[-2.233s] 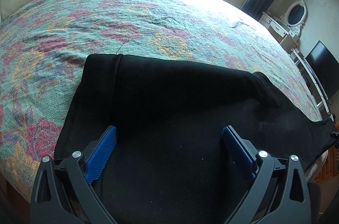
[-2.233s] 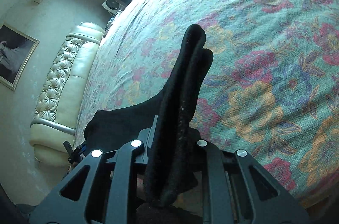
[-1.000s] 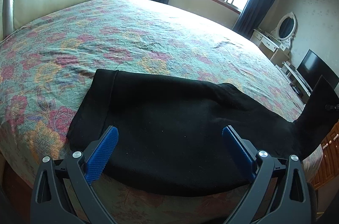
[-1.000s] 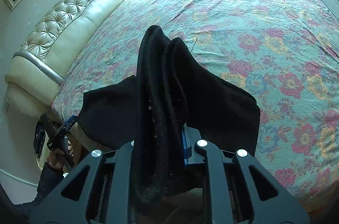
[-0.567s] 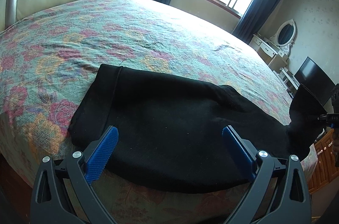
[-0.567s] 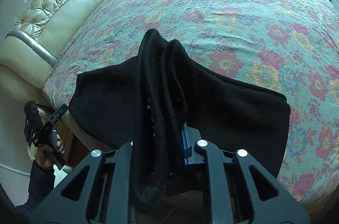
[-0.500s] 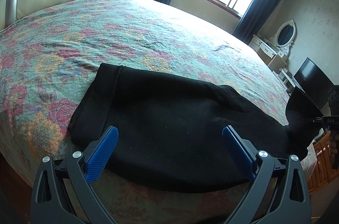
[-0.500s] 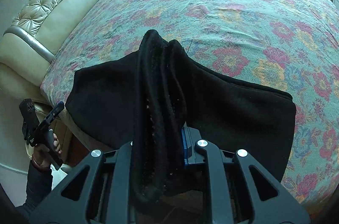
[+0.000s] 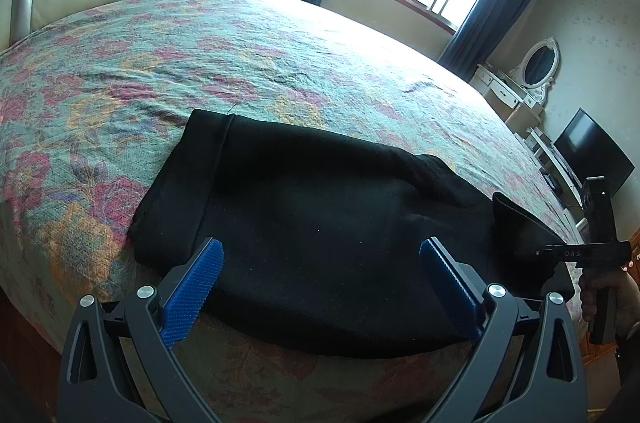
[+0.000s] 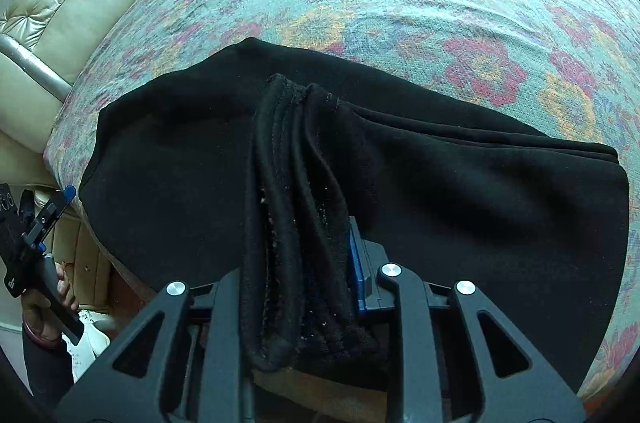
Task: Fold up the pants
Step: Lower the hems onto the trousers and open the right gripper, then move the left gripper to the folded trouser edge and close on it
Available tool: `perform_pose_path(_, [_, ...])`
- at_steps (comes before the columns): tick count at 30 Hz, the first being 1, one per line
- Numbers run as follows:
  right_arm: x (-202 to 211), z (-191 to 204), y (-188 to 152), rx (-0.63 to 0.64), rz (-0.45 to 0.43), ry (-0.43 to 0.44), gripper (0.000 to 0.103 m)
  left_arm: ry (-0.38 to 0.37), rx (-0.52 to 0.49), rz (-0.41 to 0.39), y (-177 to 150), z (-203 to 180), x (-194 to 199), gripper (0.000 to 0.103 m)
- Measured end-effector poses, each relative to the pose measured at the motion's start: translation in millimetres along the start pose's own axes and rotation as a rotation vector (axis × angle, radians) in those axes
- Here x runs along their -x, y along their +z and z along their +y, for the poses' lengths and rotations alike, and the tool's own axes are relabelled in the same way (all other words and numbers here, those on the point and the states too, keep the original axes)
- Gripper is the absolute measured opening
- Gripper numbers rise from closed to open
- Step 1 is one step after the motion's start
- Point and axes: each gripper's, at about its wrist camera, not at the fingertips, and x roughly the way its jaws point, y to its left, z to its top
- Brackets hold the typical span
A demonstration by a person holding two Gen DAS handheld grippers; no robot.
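your right gripper (image 10: 298, 251) had the bunched hem of the black pants (image 9: 320, 219) between its jaws, which had just been easing apart. pants lay along the bed's (image 9: 240, 63) near edge. your left gripper (image 9: 320, 279) hung spread wide over them, holding nothing.
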Motion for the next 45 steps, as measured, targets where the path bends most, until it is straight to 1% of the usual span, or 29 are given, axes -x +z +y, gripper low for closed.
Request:
perform_pose_path(1, [-1, 1, -1, -0.008, -0.004, 0.008, 0.037, 0.001, 0.003, 0.001, -1, 1, 0, 0.098])
perform_pose_path(2, [-2, 2, -1, -0.017, -0.008, 0.021, 0.042, 0.001, 0.006, 0.001, -1, 1, 0, 0.098])
perform_pose_path(3, [-3, 3, -2, -0.023, -0.01, 0.039, 0.05, 0.002, 0.01, 0.002, -2, 2, -1, 0.098])
perform_pose_path(7, [-6, 10, -6, -0.03, -0.025, 0.074, 0.062, 0.006, 0.014, 0.006, -4, 3, -2, 0.098])
perform_pose_path(11, [-6, 10, -7, -0.083, -0.038, 0.156, 0.066, 0.005, 0.016, 0.012, -7, 2, -3, 0.098])
perform_pose_path(15, [-7, 9, -8, -0.137, -0.042, 0.248, 0.066, 0.007, 0.015, 0.016, -7, 2, -5, 0.098])
perform_pose_path(17, [-6, 10, -10, -0.159, -0.042, 0.306, 0.066, 0.007, 0.016, 0.016, -8, 3, -5, 0.098])
perform_pose_path(18, [-8, 12, -11, -0.162, -0.039, 0.322, 0.067, 0.009, 0.018, 0.015, -8, 3, -5, 0.098])
perform_pose_path(20, [-12, 14, -12, -0.151, -0.044, 0.315, 0.07, 0.008, 0.026, 0.014, -8, 5, -6, 0.098])
perform_pose_path(22, [-15, 15, -14, -0.154, -0.053, 0.325, 0.075, 0.005, 0.034, 0.011, -9, 6, -6, 0.098])
perform_pose_path(23, [-15, 17, -15, -0.153, -0.06, 0.327, 0.076, 0.004, 0.036, 0.009, -9, 6, -6, 0.098])
perform_pose_path(29, [1, 35, -17, -0.046, -0.103, 0.257, 0.076, 0.008, 0.033, 0.008, -7, 11, -6, 0.098])
perform_pose_path(34, [29, 50, -32, 0.133, -0.178, 0.062, 0.076, 0.013, 0.047, -0.001, -6, 20, -2, 0.098])
perform_pose_path(36, [35, 50, -39, 0.174, -0.189, 0.012, 0.077, 0.02, 0.064, 0.0, -4, 26, -1, 0.098])
perform_pose_path(38, [40, 45, -47, 0.194, -0.191, -0.017, 0.078, 0.02, 0.072, 0.007, -2, 33, -2, 0.098])
perform_pose_path(40, [44, 36, -53, 0.195, -0.192, -0.022, 0.078, -0.006, 0.079, 0.02, 3, 44, -4, 0.098])
perform_pose_path(43, [50, 22, -60, 0.172, -0.189, -0.022, 0.079, -0.098, 0.116, 0.038, 15, 66, -6, 0.098])
perform_pose_path(45, [55, 14, -65, 0.158, -0.199, -0.026, 0.079, -0.141, 0.156, 0.055, 23, 83, -8, 0.098])
